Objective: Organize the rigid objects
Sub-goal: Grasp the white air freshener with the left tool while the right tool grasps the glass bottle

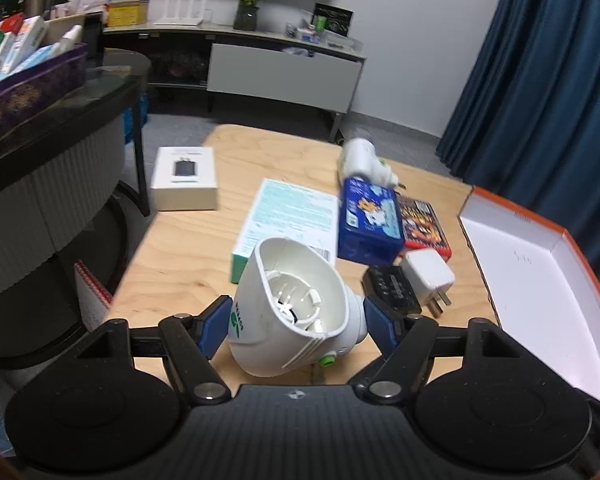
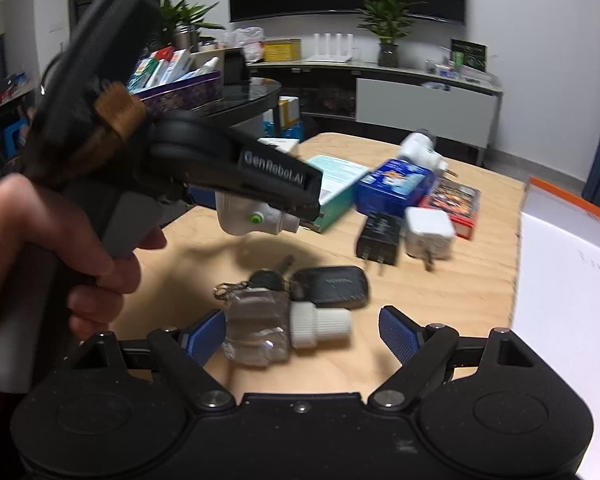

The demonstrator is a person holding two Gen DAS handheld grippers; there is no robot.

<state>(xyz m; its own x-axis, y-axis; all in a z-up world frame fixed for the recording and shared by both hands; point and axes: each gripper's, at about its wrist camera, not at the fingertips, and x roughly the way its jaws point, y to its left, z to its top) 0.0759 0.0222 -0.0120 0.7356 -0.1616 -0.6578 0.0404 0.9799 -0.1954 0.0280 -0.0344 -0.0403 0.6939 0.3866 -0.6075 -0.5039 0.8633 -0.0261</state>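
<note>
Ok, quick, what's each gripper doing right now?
Left gripper: closed on the white plug-in device, lifted off the table.
Right gripper: open, holding nothing; small clear bottle lies between its fingers.

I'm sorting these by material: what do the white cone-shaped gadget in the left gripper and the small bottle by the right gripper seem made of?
White cone-shaped gadget: looks like hard moulded plastic, matte, with ribbed vents and a green button. Small bottle: apparently clear glossy plastic, see-through with highlights, under a white ridged cap, probably plastic.
</note>
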